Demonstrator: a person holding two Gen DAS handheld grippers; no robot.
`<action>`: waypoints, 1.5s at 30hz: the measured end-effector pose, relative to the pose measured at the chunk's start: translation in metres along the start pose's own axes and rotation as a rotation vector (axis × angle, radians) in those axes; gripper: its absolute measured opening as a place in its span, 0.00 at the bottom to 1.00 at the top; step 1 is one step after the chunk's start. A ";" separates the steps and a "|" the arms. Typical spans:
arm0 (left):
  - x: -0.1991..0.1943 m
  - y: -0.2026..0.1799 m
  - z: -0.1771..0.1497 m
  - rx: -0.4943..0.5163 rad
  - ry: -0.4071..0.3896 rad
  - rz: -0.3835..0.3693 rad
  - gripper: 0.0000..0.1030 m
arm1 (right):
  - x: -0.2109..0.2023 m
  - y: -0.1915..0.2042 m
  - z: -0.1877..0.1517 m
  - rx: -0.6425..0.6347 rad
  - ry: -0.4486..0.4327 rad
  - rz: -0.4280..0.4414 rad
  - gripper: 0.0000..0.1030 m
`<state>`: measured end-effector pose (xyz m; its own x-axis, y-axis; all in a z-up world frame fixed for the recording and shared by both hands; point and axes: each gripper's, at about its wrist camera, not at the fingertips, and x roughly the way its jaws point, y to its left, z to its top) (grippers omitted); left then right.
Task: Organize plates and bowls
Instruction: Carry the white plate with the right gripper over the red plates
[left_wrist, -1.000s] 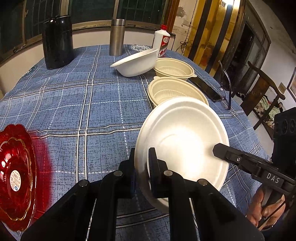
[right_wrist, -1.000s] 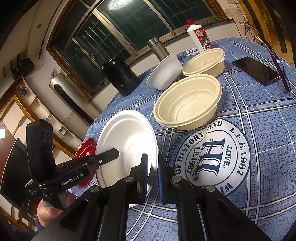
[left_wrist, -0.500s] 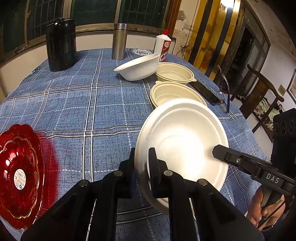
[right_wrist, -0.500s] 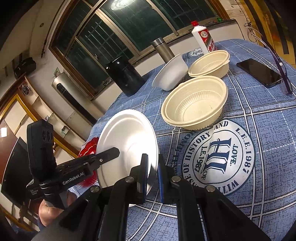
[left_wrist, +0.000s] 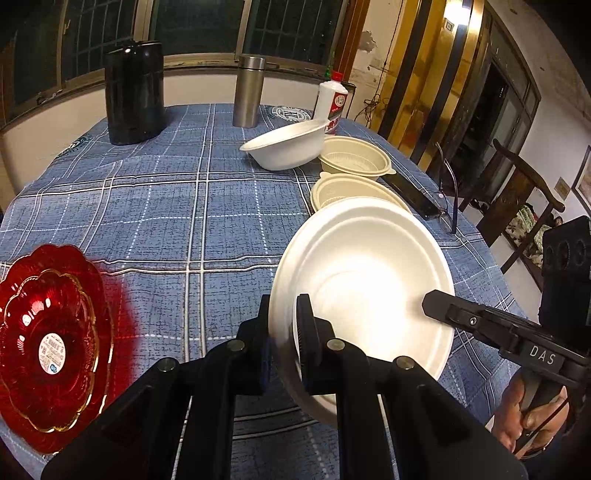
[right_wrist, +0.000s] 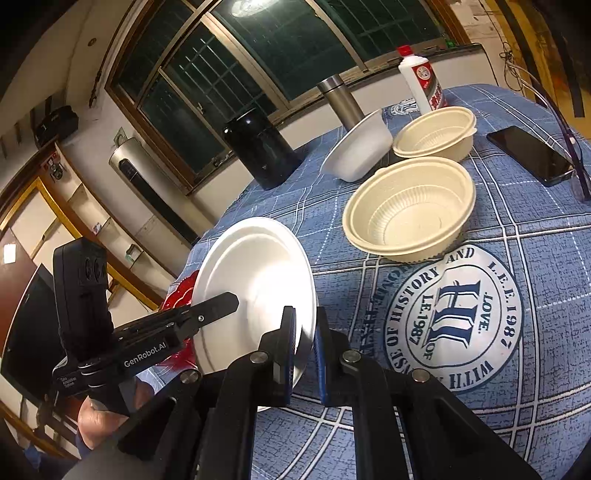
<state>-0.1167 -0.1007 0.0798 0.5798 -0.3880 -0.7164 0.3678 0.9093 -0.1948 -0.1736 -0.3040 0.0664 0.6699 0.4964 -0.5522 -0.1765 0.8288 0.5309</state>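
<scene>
Near the front edge of the table (left_wrist: 155, 206), a white plate (left_wrist: 369, 273) is held tilted above the blue checked cloth. Left gripper (left_wrist: 282, 328) pinches its left rim, pads pressed tight on the thin edge. Right gripper (right_wrist: 304, 343) pinches the opposite rim the same way; from the left wrist view its upper finger (left_wrist: 465, 314) lies across the plate's right side. A second white piece seems to sit under the plate at its near edge, though the left gripper hides most of it, so not certain.

Just beyond the plate: one cream bowl (right_wrist: 410, 206), upright. Farther: a second cream bowl (right_wrist: 436, 131), and touching it on the left a white bowl (right_wrist: 360, 149), tilted. Red glass plate (left_wrist: 51, 328) lies flat at the near left, well apart from the bowls.

Far side of table: black jug (left_wrist: 133, 92), steel flask (left_wrist: 249, 90), white bottle with red cap (left_wrist: 334, 101). Right side: phone (right_wrist: 528, 153) and spectacles (left_wrist: 448, 192).
</scene>
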 end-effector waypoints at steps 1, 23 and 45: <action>-0.001 0.002 0.000 -0.003 -0.003 0.000 0.09 | 0.001 0.002 0.000 -0.004 0.001 0.001 0.09; -0.039 0.052 -0.003 -0.087 -0.081 0.052 0.09 | 0.029 0.065 0.009 -0.115 0.067 0.027 0.09; -0.086 0.127 -0.028 -0.227 -0.147 0.145 0.09 | 0.084 0.142 0.006 -0.253 0.163 0.095 0.09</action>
<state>-0.1399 0.0518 0.0980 0.7196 -0.2548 -0.6460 0.1118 0.9606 -0.2543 -0.1381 -0.1458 0.0990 0.5206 0.5926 -0.6147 -0.4202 0.8045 0.4198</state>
